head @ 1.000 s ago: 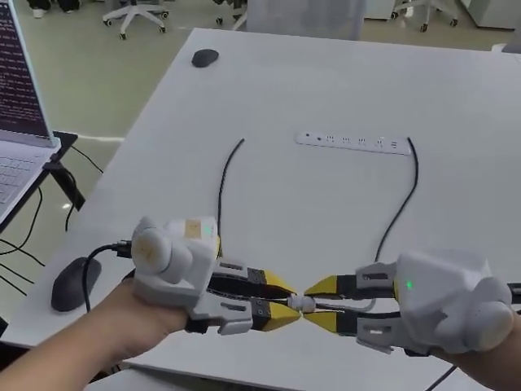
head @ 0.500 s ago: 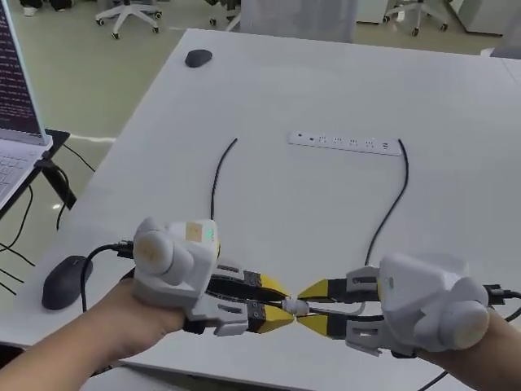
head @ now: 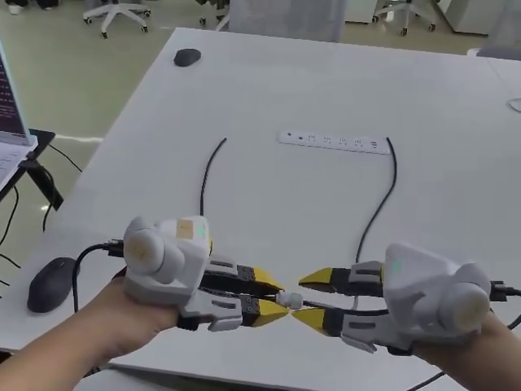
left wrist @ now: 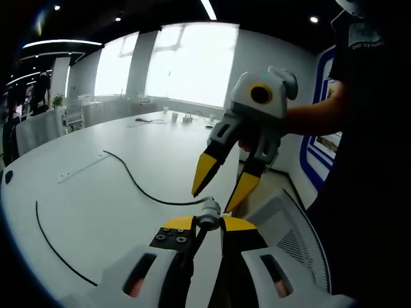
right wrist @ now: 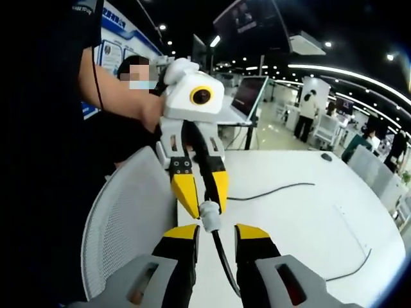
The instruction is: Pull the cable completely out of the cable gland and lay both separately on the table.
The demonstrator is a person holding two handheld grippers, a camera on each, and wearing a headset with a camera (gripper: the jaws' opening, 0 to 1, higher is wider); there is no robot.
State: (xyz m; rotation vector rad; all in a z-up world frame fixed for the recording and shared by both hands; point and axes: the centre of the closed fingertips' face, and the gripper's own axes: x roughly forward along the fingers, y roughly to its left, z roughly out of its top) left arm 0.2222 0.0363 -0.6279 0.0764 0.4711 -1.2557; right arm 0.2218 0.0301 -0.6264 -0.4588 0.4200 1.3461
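Two mice, a far mouse [head: 187, 57] and a near mouse [head: 50, 283], plus a power strip [head: 332, 141] and a loose black wire [head: 207, 167], lie on the white table [head: 269, 90], well apart from the work. Held above the near table edge, the left gripper [left wrist: 209, 223] is clamped on the white cable gland [left wrist: 209, 212]. The black cable [right wrist: 221, 260] runs out between the right gripper's [right wrist: 217, 232] spread jaws.

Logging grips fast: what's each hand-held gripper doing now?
Left hand-held gripper: closed on small grey cable gland.
Right hand-held gripper: open around thin black cable.
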